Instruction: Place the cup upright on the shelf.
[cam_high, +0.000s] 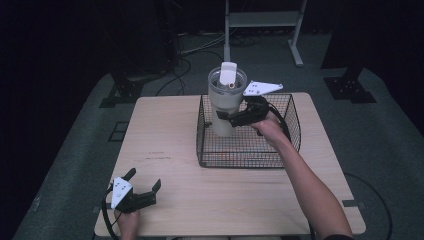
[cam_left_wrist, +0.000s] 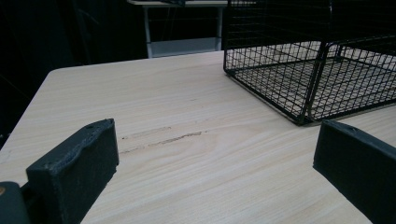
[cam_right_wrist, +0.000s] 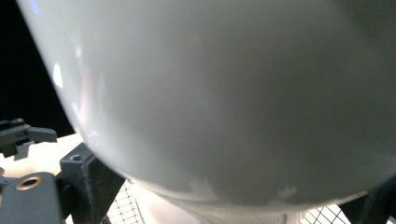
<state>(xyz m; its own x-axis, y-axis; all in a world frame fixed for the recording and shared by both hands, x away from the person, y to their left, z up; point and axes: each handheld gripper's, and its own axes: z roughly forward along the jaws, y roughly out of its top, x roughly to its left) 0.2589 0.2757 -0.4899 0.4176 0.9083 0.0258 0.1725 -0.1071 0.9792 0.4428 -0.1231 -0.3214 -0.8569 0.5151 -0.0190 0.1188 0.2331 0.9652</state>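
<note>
Pale wooden surface (cam_high: 175, 150): right gripper (cam_high: 231, 118) clamps tall white lidded tumbler (cam_high: 225, 102) inside black wire basket (cam_high: 287, 145), twelve o'clock; release pending. Left gripper (cam_high: 145, 184) open, idle.

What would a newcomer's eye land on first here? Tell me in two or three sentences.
The tall white tumbler with its clear lid stands out first, upright in the back left part of the black wire basket on the wooden table. The right gripper is clamped on its side. The left gripper lies open near the table's front left corner, holding nothing.
</note>
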